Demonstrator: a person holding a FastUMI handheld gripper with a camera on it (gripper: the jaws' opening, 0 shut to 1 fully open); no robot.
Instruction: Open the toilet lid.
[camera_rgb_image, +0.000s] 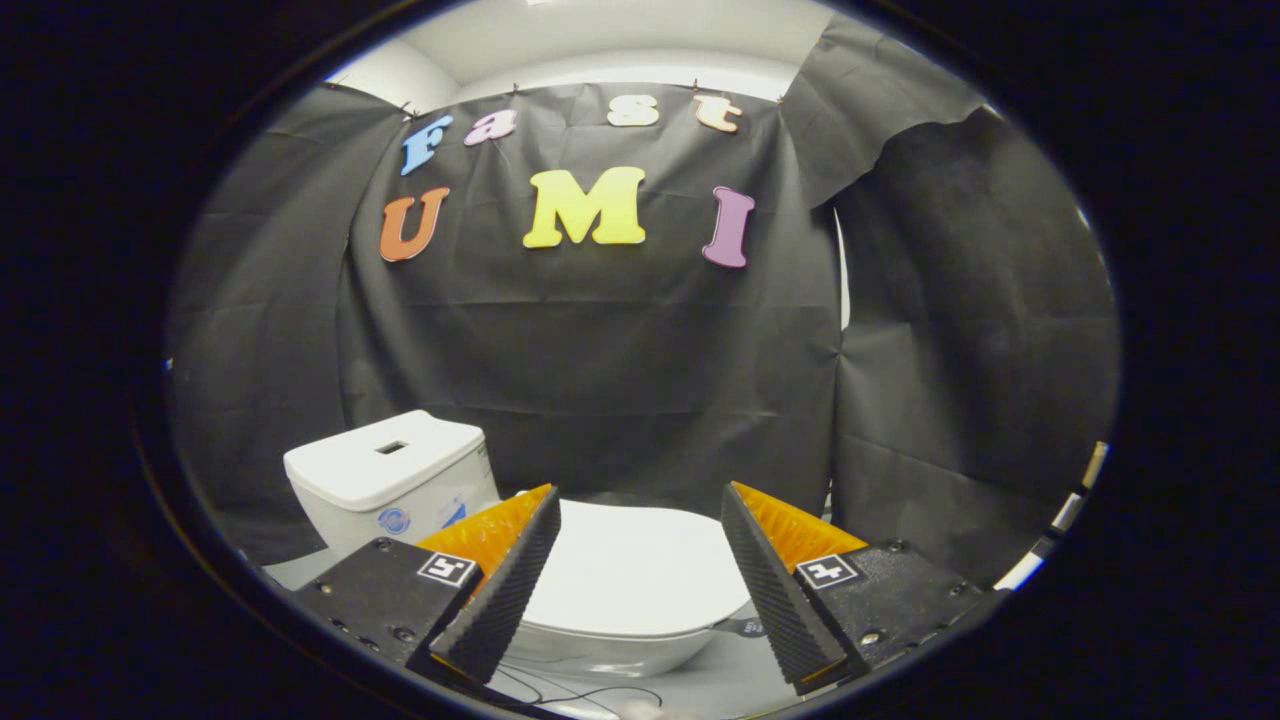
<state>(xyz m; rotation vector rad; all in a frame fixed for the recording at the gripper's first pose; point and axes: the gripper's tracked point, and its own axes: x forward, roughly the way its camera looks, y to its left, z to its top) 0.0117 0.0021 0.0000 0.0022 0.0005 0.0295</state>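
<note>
Gripper (640, 500) hovering released, fingers spread; flat white plastic toilet lid (630, 570) lying closed between them, lifting not started.

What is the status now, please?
Gripper open, holding nothing, above the toilet. Lid still down, seen between the fingers. Tank beyond them. Nothing in the way.
</note>
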